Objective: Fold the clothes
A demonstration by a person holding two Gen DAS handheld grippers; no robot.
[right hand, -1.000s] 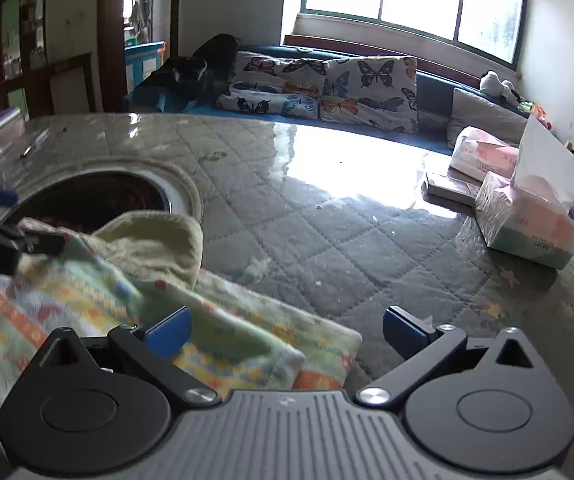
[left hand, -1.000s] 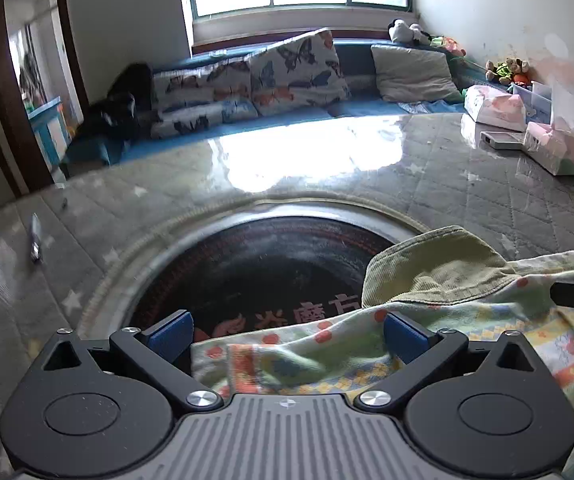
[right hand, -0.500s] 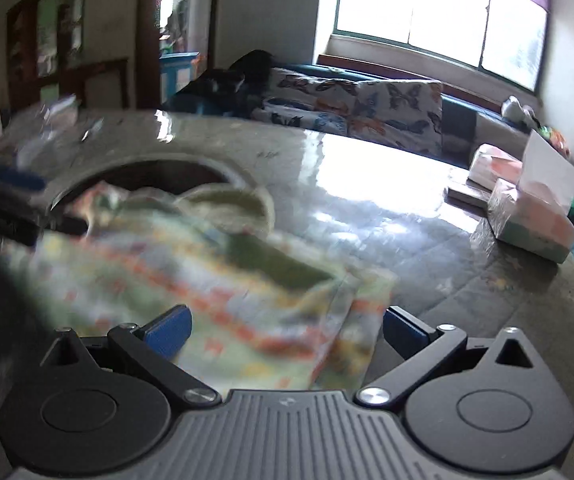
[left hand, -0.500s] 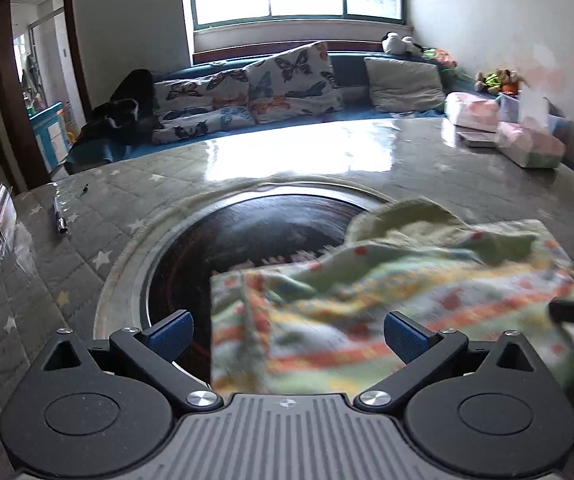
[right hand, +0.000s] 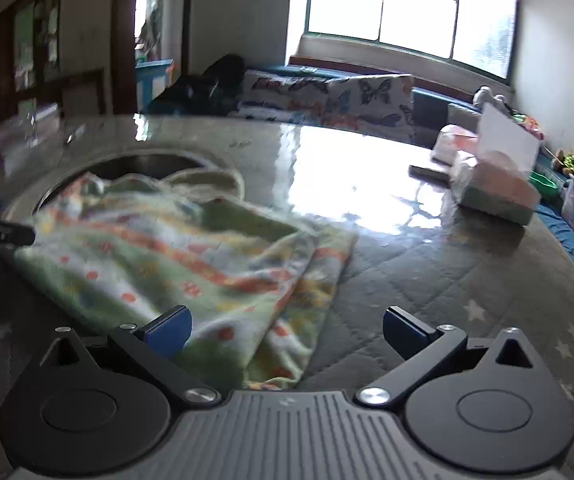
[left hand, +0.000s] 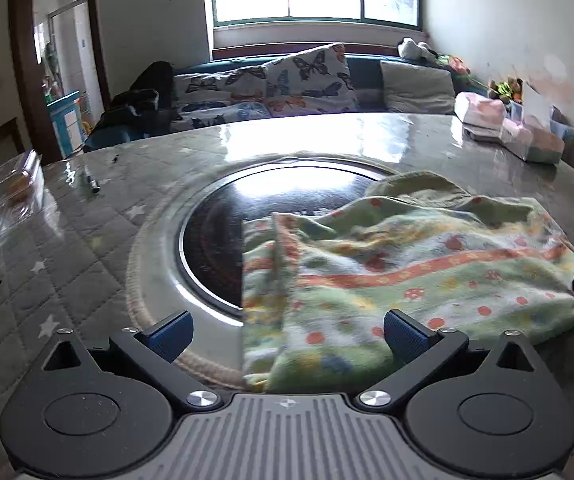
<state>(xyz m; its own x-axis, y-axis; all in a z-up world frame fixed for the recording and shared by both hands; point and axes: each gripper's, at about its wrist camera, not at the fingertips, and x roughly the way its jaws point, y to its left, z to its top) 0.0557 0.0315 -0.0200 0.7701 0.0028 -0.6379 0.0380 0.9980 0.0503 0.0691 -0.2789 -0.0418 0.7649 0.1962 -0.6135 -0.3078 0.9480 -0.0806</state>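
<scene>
Garment point(left hand: 407, 272) now flatter and wider than one second ago, long axis 9-to-3 in left view, left gripper point(left hand: 287, 328) and right gripper point(right hand: 287, 328) both released, jaws spread.

Both grippers are held low and level, side by side; the left gripper point(left hand: 285, 330) and the right gripper point(right hand: 285, 328) each have their jaws spread wide.

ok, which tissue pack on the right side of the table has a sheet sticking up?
The nearer tissue pack, with the green base: a white sheet stands up from its top. The pink-wrapped pack behind it shows none.
</scene>
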